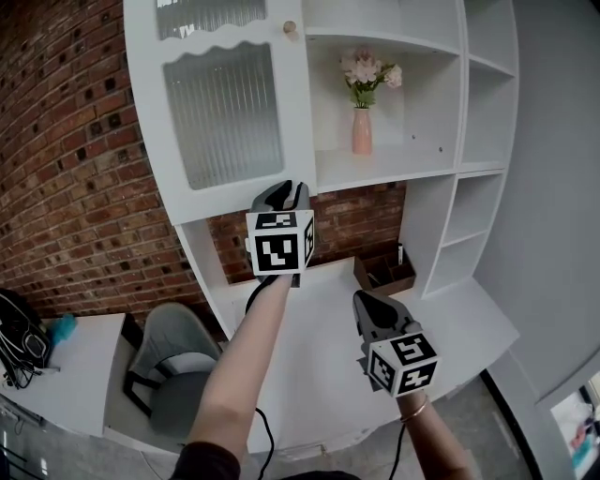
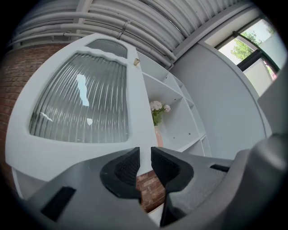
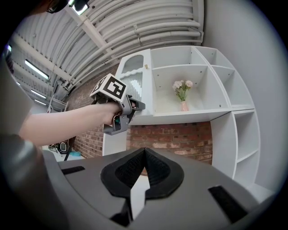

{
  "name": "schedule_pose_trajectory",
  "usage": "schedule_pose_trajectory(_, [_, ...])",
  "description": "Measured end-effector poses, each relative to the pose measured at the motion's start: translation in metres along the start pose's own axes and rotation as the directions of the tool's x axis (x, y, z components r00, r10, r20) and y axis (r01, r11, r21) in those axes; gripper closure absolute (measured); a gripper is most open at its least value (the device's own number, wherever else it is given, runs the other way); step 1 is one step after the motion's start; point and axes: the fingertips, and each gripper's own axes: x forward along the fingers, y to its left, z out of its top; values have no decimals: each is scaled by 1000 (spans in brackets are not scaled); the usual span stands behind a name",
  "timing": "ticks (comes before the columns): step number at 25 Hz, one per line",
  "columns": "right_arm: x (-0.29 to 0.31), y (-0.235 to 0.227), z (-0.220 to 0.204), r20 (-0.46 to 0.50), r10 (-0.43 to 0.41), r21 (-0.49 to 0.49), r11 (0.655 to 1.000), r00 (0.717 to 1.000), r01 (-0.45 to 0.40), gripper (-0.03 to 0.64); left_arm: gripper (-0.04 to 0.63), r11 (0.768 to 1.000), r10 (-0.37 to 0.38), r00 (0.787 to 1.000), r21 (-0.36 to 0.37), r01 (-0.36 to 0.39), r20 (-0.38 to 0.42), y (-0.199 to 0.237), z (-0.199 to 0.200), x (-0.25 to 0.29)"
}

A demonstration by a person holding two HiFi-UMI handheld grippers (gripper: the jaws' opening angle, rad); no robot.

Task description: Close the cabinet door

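Observation:
The white cabinet door (image 1: 225,112) with ribbed glass hangs swung out at the left of the shelf unit, and a small knob (image 1: 290,28) sits at its top right corner. My left gripper (image 1: 284,190) is raised to the door's lower right corner. In the left gripper view the door (image 2: 81,103) fills the left, and the left gripper (image 2: 145,157) points at its right stile, jaws a narrow gap apart with nothing between them. Whether the tips touch the door I cannot tell. My right gripper (image 1: 367,302) hangs lower over the desk, and in its own view the right gripper (image 3: 144,152) is shut and empty.
A pink vase of flowers (image 1: 363,127) stands on the open shelf right of the door. Below are a white desk (image 1: 319,366), a brown box (image 1: 384,270) at its back and a grey chair (image 1: 173,366) at left. A brick wall (image 1: 66,169) runs behind.

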Motion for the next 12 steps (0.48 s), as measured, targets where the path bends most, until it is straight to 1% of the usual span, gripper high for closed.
schedule_pose_trajectory(4, [-5, -4, 0, -7, -7, 2, 1000, 1000, 7, 617, 520, 999, 30, 1000, 35, -30, 3, 0, 0, 1])
schedule_pose_trajectory(6, [-8, -5, 0, -8, -10, 3, 1000, 1000, 10, 617, 520, 999, 29, 1000, 41, -29, -2, -2, 1, 2])
schedule_pose_trajectory(12, [-18, 3, 1, -5, -18, 5, 1000, 1000, 18, 617, 520, 999, -37, 999, 33, 38, -40, -4, -4, -3])
